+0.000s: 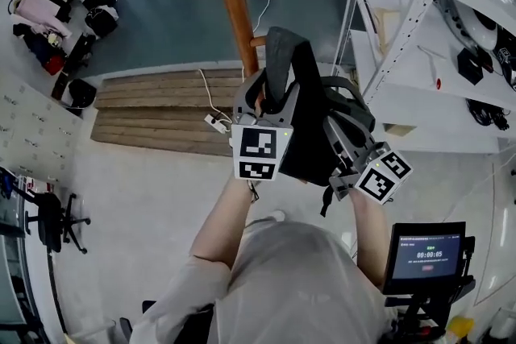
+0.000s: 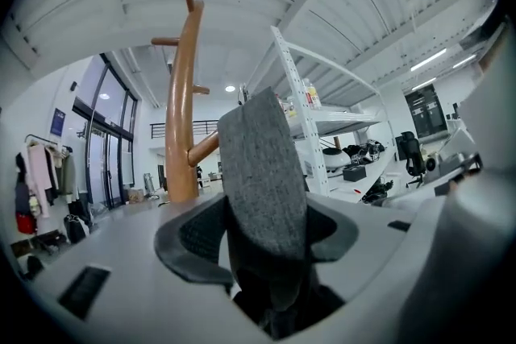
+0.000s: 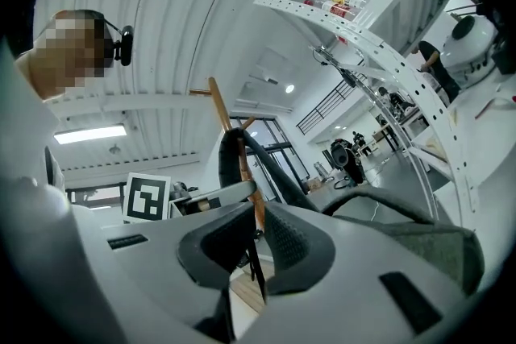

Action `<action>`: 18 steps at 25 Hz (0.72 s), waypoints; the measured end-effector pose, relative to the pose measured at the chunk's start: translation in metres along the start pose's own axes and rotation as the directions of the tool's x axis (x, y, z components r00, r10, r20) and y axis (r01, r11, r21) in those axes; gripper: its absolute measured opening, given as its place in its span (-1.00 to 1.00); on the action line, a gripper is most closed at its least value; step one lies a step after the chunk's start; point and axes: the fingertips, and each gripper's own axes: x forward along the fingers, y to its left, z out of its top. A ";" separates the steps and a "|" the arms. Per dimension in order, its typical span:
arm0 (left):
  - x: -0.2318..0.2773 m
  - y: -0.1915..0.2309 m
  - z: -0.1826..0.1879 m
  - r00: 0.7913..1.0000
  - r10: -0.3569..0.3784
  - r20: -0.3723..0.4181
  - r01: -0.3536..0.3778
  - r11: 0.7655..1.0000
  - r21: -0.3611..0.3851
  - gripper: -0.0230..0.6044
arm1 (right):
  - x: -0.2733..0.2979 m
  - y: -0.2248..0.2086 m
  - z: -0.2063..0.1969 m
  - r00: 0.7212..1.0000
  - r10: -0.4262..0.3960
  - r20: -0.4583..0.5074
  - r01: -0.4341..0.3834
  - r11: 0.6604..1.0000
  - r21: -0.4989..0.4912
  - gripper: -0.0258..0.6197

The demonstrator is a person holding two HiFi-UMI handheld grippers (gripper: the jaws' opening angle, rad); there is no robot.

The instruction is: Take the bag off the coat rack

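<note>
Dark fabric bag (image 1: pixel 310 137) hangs between both claws, in front of the person's chest and just beside the wooden coat rack (image 1: pixel 232 4). Left claw (image 2: pixel 258 231): released. Its jaws stand wide apart, and the bag's wide grey strap (image 2: pixel 262 165) rises upright between them. The textured pads show on either side of the strap and do not press it. Right claw (image 3: pixel 256 244): clenched on a thin dark strap (image 3: pixel 251 258) of the bag, pads almost together. The grey strap's top loop stands close to a lower peg (image 1: pixel 258 40) of the rack; contact there cannot be confirmed. White shelving (image 1: pixel 419 84) stands to the right.
</note>
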 end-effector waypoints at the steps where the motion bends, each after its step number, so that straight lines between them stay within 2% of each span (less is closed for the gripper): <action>1: 0.000 0.001 0.000 1.000 0.000 -0.002 0.000 1.000 0.002 -0.16 | -0.001 -0.001 -0.002 1.000 -0.005 -0.006 0.005 1.000 0.000 -0.84; 4: 0.001 0.003 -0.001 1.000 0.011 -0.006 -0.011 1.000 -0.008 -0.28 | -0.003 -0.006 -0.006 1.000 -0.012 -0.025 0.012 1.000 -0.001 -0.83; 7: -0.003 0.007 0.001 0.999 0.033 -0.002 -0.033 0.999 -0.027 -0.54 | 0.000 -0.006 -0.006 0.998 -0.023 -0.052 0.021 0.999 -0.031 -0.83; 10: -0.008 0.014 0.001 0.999 0.052 -0.006 -0.052 0.998 -0.018 -0.78 | 0.005 -0.007 0.001 0.993 -0.049 -0.111 0.036 0.993 -0.112 -0.83; 12: -0.009 0.017 0.000 0.999 0.041 -0.019 -0.041 0.999 -0.022 -0.80 | 0.010 -0.014 0.010 0.982 -0.087 -0.168 0.052 0.977 -0.206 -0.83; 14: -0.008 0.016 -0.001 0.999 0.024 -0.029 -0.025 0.999 -0.030 -0.80 | 0.015 -0.027 0.024 0.959 -0.164 -0.231 0.076 0.935 -0.346 -0.83; 15: -0.008 0.016 -0.001 0.999 0.019 -0.031 -0.020 0.999 -0.032 -0.80 | 0.019 -0.033 0.030 0.942 -0.212 -0.259 0.084 0.899 -0.429 -0.83; 16: -0.008 0.016 -0.001 0.999 0.016 -0.032 -0.017 0.999 -0.034 -0.80 | 0.023 -0.039 0.035 0.922 -0.262 -0.284 0.084 0.853 -0.515 -0.83; 18: -0.008 0.016 -0.001 0.999 0.012 -0.031 -0.013 0.999 -0.043 -0.80 | 0.031 -0.052 0.037 0.873 -0.356 -0.333 0.046 0.739 -0.672 -0.81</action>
